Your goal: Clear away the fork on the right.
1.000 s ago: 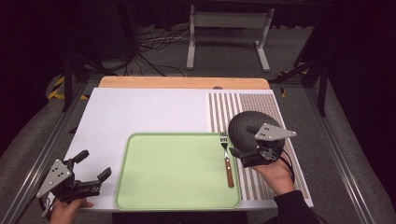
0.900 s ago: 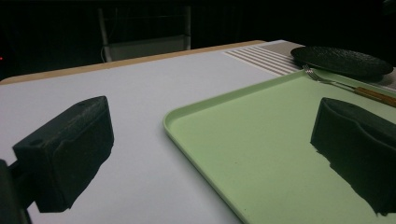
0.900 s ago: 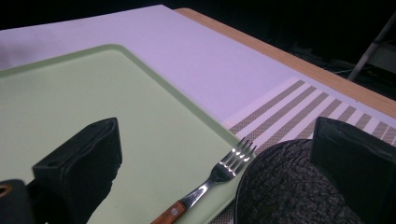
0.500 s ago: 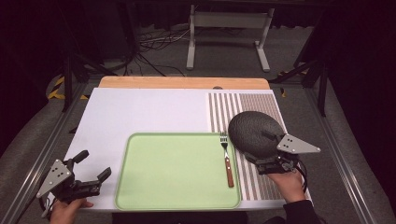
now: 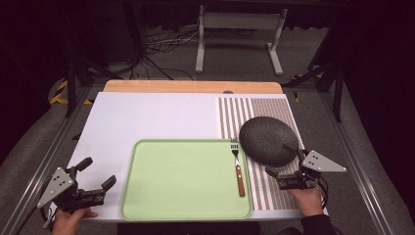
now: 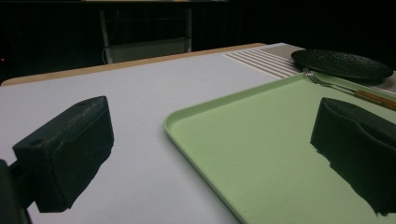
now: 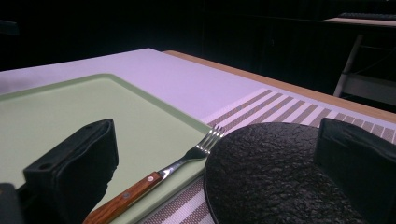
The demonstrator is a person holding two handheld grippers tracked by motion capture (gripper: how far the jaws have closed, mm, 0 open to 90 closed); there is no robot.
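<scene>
My right tongs (image 5: 283,163) hang open just beside the black plate (image 5: 268,140), which lies right of the green tray (image 5: 186,180) (fork (image 5: 238,167) on the tray's right edge); my left tongs (image 5: 97,172), also open, sit left of the tray.

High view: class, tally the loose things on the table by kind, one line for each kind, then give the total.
Tray: 1
Plate: 1
Fork: 1
Striped placemat: 1
Total: 4
</scene>
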